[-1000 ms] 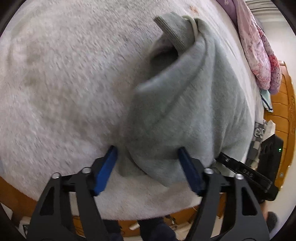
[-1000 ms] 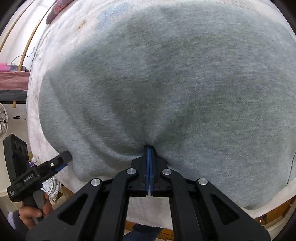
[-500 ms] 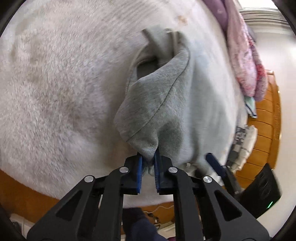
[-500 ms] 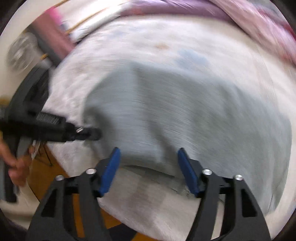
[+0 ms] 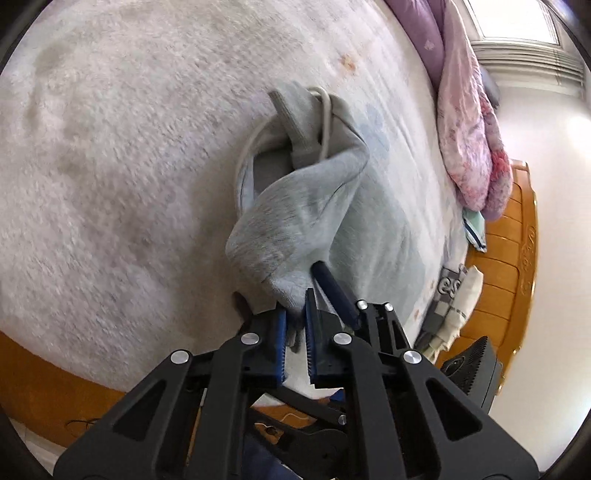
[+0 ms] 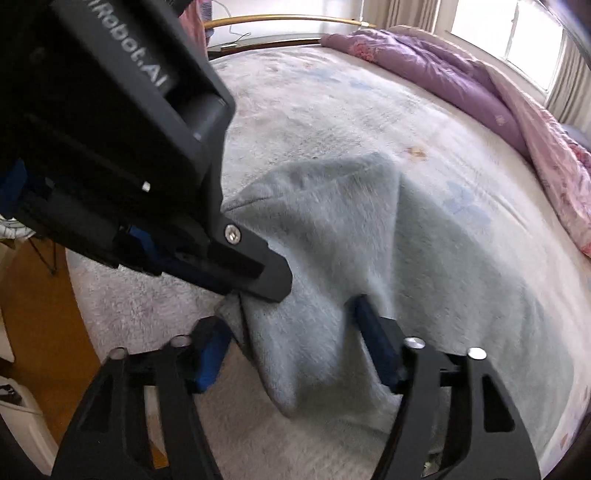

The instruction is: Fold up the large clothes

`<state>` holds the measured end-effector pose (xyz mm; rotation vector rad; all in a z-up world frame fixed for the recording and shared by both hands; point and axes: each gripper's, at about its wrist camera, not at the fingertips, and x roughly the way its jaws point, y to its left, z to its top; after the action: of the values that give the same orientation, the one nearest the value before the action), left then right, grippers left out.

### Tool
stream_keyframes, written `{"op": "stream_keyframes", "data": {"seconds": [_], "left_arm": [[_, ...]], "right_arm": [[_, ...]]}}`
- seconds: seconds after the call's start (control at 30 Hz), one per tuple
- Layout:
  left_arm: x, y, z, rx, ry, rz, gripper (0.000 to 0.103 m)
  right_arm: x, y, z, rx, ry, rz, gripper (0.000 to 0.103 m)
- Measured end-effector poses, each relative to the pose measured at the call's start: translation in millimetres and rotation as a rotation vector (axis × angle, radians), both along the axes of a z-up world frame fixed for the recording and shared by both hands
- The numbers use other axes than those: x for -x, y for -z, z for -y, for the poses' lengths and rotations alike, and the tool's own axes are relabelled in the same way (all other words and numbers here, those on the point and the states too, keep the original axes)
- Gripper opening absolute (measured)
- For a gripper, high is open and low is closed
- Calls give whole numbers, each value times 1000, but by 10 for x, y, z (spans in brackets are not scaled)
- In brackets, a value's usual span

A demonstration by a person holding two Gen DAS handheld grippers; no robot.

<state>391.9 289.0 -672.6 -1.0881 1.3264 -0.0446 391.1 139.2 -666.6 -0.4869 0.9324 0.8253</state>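
Nearest in the left wrist view, the left gripper (image 5: 294,323) has its jaws nearly closed on a bunched corner of the grey sweatshirt (image 5: 295,218), a thin gap of cloth showing between the blue pads. Just beside them on the right, one blue finger of the right gripper (image 5: 334,291) pokes in against the same fold.

The right wrist view shows what that one cannot: the right gripper (image 6: 291,345) has its jaws spread wide, one on each side of a hanging fold of the sweatshirt (image 6: 369,266), touching the cloth but not pinching it. The left gripper (image 6: 255,273) crosses from the upper left, its tip on the cloth edge above the right gripper's left finger.

Farther out, the sweatshirt lies spread over the bed (image 5: 110,166). Only the left view shows its ribbed cuff (image 5: 291,122) and a pale cord looped at the far end. Beyond, a pink and purple quilt (image 6: 498,110) is heaped along the bed's far side, below a window (image 6: 506,33).
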Motion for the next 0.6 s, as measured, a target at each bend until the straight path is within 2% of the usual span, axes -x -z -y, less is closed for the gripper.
{"op": "stream_keyframes", "data": {"seconds": [0.03,0.07,0.1,0.17,0.23,0.3,0.33,0.37,0.43,0.5,0.6], "left_arm": [[10,28,-65,26,-13,-10,8],[14,19,-95,28,-21,-13,9],[13,-20,-114,25,-34,0,12],[23,-125,-129,43,-63,36,27],[70,-259,-143,32,-82,79,34],[165,-509,-192,-47,-134,159,35],[220,-609,-207,-71,-150,193,35],[274,-745,-216,-114,-169,232,36],[284,-830,-155,-197,-157,210,37],[181,-730,-1,-286,-68,118,37],[-7,-520,304,-323,7,51,37]], "right_arm": [[-44,40,-31,21,1,-15,34],[-81,56,-37,38,11,-22,20],[-137,55,-17,36,25,-44,15],[-246,-11,67,-5,62,-104,12],[-357,-103,182,-70,115,-158,10],[-511,-183,378,-177,219,-257,10],[-637,-201,575,-271,315,-353,10],[-712,-214,724,-328,378,-402,9],[-834,-256,1009,-442,481,-476,9],[-916,-313,1280,-543,553,-523,9],[-961,-399,1634,-657,624,-567,9]]}}
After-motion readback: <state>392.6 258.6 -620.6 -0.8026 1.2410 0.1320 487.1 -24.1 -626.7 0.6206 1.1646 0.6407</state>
